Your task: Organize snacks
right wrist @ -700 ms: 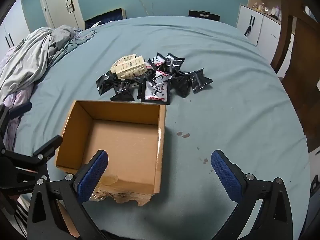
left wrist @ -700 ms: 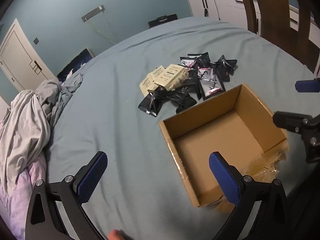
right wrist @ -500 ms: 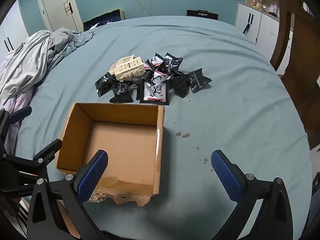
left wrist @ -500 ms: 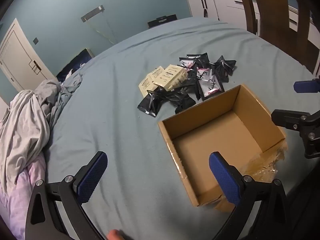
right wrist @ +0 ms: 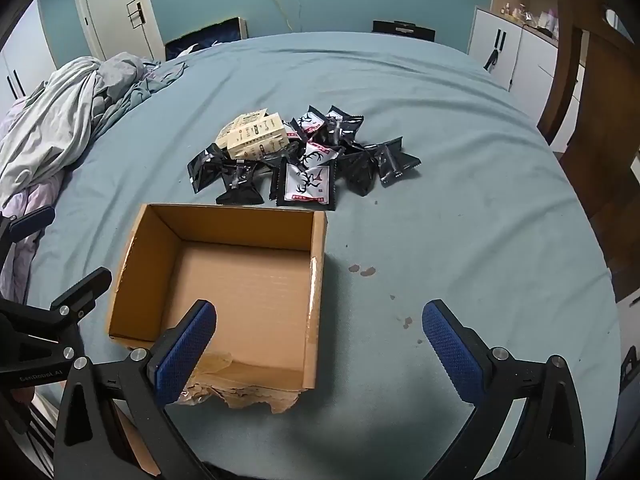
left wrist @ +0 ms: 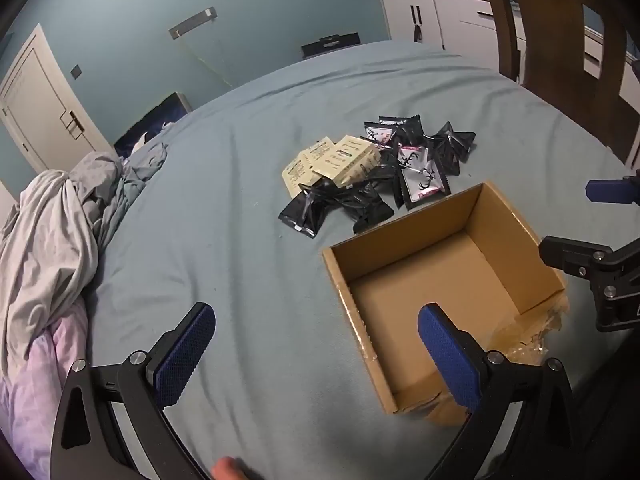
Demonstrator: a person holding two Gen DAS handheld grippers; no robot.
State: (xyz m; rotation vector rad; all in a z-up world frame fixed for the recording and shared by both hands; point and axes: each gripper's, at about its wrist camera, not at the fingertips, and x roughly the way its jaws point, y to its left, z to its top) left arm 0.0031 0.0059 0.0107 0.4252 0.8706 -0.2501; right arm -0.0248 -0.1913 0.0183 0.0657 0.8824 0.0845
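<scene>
Bed, open box, snack pile — both grippers idle.

A blue-sheeted bed (right wrist: 460, 208) carries an empty cardboard box (right wrist: 316, 280) standing open-topped, with crumpled bedding (right wrist: 60, 128) at the far left edge. Just beyond the box's far wall lies the heap of snack packets (right wrist: 308, 176) — black pouches and cream packs (right wrist: 256, 136), all outside the box. Left gripper (left wrist: 316, 356) and right gripper (right wrist: 320, 348) hover with jaws spread fully wide, holding nothing.
</scene>
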